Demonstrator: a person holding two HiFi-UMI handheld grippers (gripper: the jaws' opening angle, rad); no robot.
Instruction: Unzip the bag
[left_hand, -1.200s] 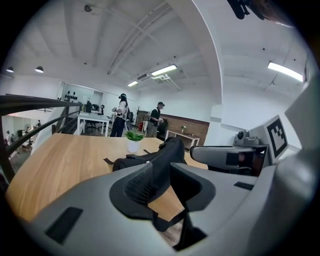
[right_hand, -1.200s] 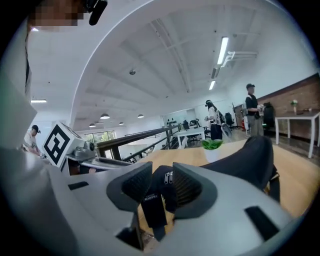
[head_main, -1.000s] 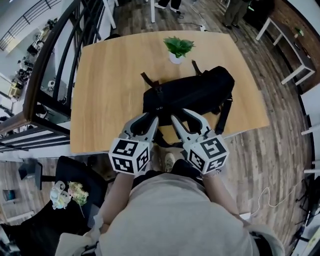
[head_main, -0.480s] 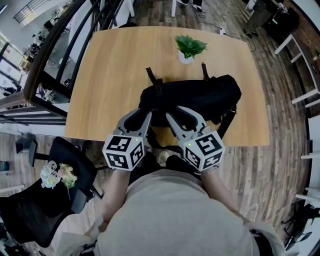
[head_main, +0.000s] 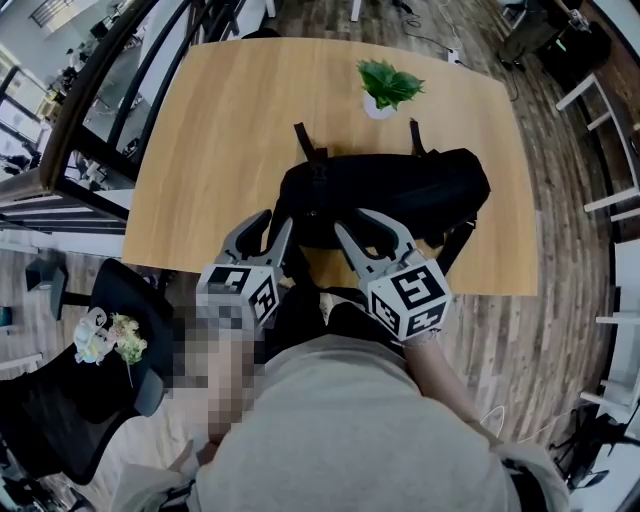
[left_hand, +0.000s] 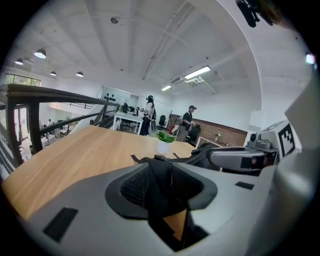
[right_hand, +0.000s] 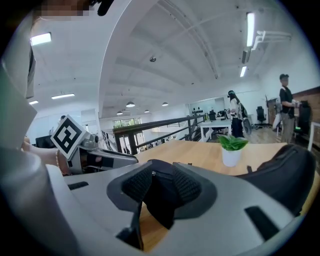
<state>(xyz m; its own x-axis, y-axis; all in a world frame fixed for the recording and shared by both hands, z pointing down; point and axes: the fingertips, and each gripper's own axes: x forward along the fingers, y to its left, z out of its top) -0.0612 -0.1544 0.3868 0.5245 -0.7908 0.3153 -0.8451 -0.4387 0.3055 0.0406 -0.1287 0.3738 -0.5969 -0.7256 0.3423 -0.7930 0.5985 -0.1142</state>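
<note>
Left of centre: my left gripper (head_main: 274, 221) has sunk to the near edge of the black bag (head_main: 400, 190). The bag lies across the middle of the wooden table (head_main: 200, 130), below the potted plant (head_main: 388, 85). The left jaws have just been opening and stand partly apart, with bag fabric in the gap but nothing gripped. Right of it: my right gripper (head_main: 359, 222) has likewise come down, jaws moderately apart and empty, so I judge both are placed for a first hold and unzipping has not begun.

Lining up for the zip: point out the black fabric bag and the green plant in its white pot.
black fabric bag (head_main: 400, 190): head view, its top panel.
green plant in white pot (head_main: 390, 82): head view, leaves.
</note>
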